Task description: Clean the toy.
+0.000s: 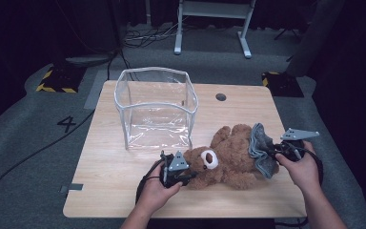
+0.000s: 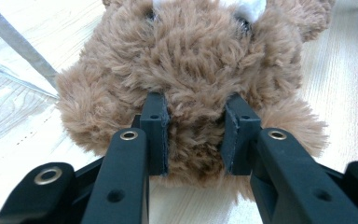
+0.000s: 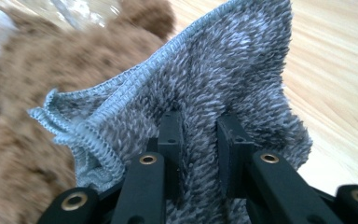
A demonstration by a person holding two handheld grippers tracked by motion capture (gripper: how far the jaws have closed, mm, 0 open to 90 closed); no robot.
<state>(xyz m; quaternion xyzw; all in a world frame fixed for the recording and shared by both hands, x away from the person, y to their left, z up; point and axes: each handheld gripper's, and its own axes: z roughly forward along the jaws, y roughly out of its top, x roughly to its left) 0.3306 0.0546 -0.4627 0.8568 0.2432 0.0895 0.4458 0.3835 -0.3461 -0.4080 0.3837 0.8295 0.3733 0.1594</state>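
A brown teddy bear lies on its back on the wooden table, with its head toward the left. My left gripper is shut on the bear's head; in the left gripper view its pads press into the fur. A grey fluffy cloth lies bunched over the bear's right end. My right gripper is shut on that cloth, and a fold of the cloth is pinched between its pads. The bear's fur shows blurred behind the cloth.
A clear plastic box-shaped bag stands open on the table just behind the bear, and its edge lies near the bear's head. A round cable hole sits at the table's back. Cables and a white stand lie on the floor beyond.
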